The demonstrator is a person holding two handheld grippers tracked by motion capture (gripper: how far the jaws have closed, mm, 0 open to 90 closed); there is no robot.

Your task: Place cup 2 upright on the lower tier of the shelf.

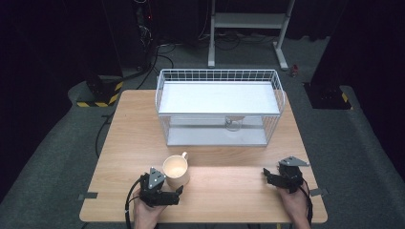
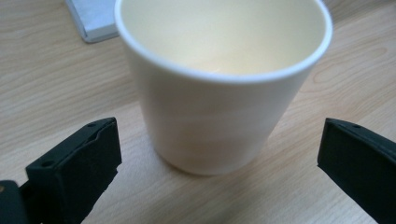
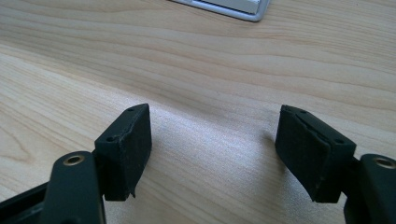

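**Lining up on the cup before the jaws close**

Reaching toward the cream cup, the left gripper sits at the near left of the wooden table with its jaws spread wide. In the left gripper view the cup stands upright between the two black fingers, clear of both, so nothing is pinched yet. The cup's handle points toward the far right, away from the gripper. The right gripper rests at the near right, well apart from the cup, its jaws also spread over bare wood.

To do this step well, the left gripper should probably ease further in until the pads sit level on either side of the cup's wall, centred and below the rim, then close squarely. A skewed or high grip could tip the cup or let it slip. The white wire basket stands at the far middle of the table.
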